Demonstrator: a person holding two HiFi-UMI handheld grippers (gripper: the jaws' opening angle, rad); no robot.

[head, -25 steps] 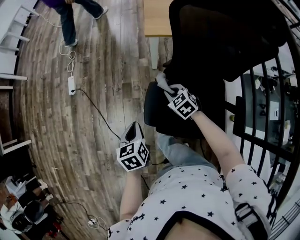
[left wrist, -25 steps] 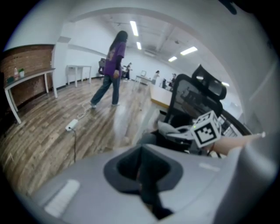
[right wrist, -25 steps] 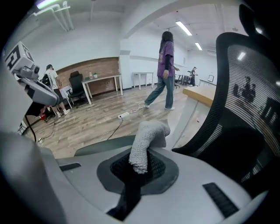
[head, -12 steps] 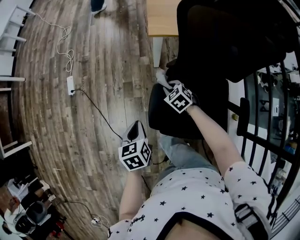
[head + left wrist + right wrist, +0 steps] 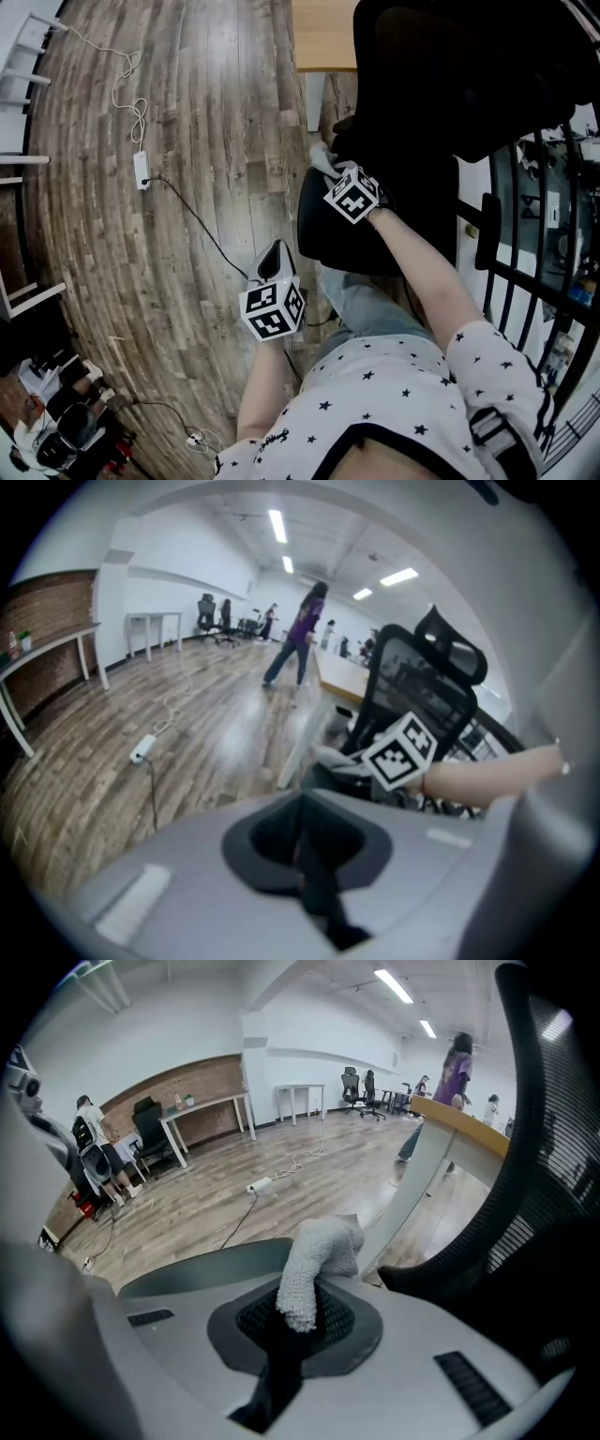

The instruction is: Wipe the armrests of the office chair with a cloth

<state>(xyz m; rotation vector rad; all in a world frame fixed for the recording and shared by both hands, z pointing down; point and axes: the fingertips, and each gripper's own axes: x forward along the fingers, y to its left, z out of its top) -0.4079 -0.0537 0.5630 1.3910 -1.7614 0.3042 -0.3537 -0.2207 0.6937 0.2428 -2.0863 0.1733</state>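
Observation:
The black office chair (image 5: 441,84) fills the upper right of the head view, its seat (image 5: 328,234) below it. My right gripper (image 5: 330,173) is shut on a grey cloth (image 5: 322,159) and holds it at the chair's left side, by the seat edge. In the right gripper view the cloth (image 5: 319,1251) sticks up out of the right gripper (image 5: 298,1321), with a black chair part (image 5: 450,1279) just to its right. My left gripper (image 5: 270,258) hangs over the floor, shut on nothing, apart from the chair. From the left gripper (image 5: 302,841) I see the cloth (image 5: 328,758).
A power strip (image 5: 142,171) and its cable lie on the wooden floor at left. A wooden desk (image 5: 323,33) with a white leg (image 5: 315,103) stands beyond the chair. A black railing (image 5: 534,281) runs along the right. A person (image 5: 300,635) walks far off.
My right gripper with the cloth has shifted slightly up along the chair's side. The walking person has left the top of the head view. The left gripper has barely moved.

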